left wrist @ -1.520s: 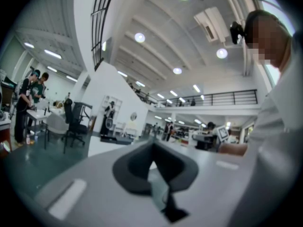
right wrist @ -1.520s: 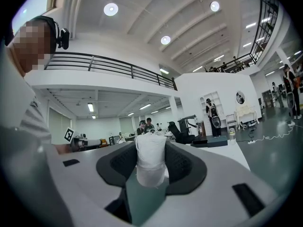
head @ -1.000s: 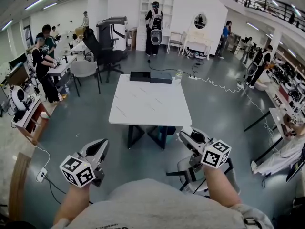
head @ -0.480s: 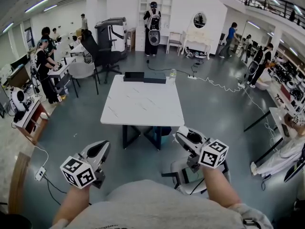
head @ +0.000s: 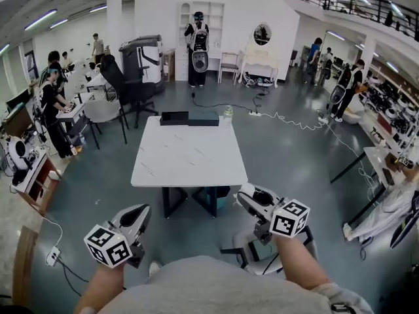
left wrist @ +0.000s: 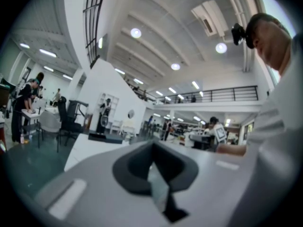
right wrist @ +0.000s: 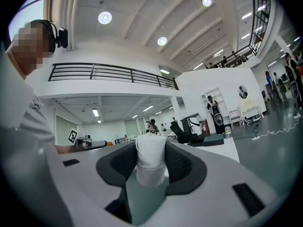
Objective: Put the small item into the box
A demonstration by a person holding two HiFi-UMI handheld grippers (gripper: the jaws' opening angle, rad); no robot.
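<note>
So my right tongs (head: pixel 252 199), down at 5 o'clock in the head view, are clamped on the item (right wrist: pixel 150 159), a little white wrapped thing that sticks up between the two dark pads. My left tongs (head: pixel 139 213), at 7 o'clock, are pinched together with nothing in them. The table (head: pixel 186 159) is dead ahead at 12 o'clock, well apart from both tongs, and the black box (head: pixel 190 118) sits on its far edge, at 12 o'clock on the tabletop, so the item is nowhere near it.
</note>
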